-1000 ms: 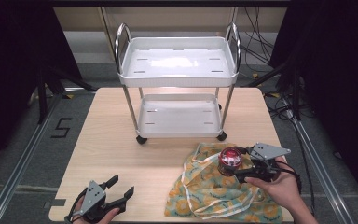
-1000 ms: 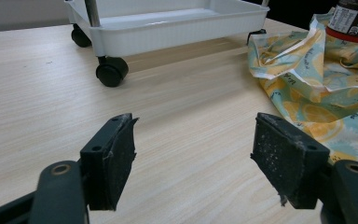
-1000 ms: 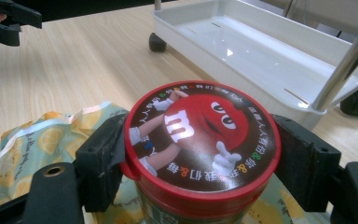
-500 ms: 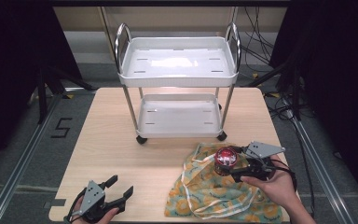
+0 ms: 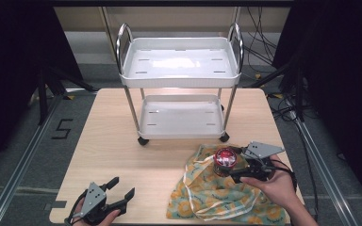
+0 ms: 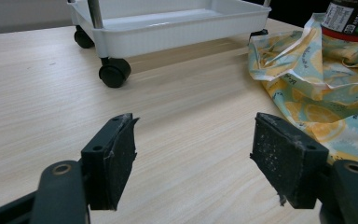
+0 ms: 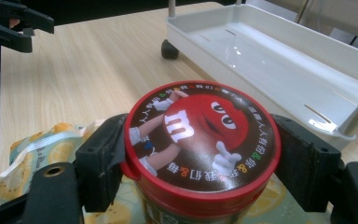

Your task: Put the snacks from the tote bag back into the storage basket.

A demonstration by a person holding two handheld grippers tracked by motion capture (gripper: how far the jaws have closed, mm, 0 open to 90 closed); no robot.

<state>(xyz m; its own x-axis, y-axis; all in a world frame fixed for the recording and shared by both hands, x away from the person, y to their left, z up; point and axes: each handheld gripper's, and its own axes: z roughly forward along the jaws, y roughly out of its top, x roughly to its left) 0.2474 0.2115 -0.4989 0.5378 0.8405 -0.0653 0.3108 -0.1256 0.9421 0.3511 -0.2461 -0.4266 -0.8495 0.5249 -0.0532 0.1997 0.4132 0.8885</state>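
My left gripper (image 5: 104, 201) sits at the near left corner of the table (image 5: 122, 141), jaws spread wide with nothing between them; in the left gripper view its two pads (image 6: 114, 156) frame only bare wood, with the edge of the lemon-print cloth bag (image 5: 221, 197) off to the right. It has not shifted over the last second, so I read it as parked.

Further in and to the right, my right gripper (image 5: 233, 167) is closed around the red-lidded candy jar (image 5: 225, 159). The right gripper view shows a pad touching each side of the jar just under the lid (image 7: 200, 133), the grip looking square. A second ago the jar and gripper sat a little farther right over the bag; now both have slid left and slightly nearer, staying together. I cannot tell whether the base is clear of the cloth or resting on it. My judgement is that the grasp has taken and the carry is beginning.

Beyond the bag stands the white two-tier cart (image 5: 181, 89), its lower tray (image 5: 181, 117) and upper tray (image 5: 181, 61) both bare. The lower tray is nearest the jar, and I judge it the likely destination.
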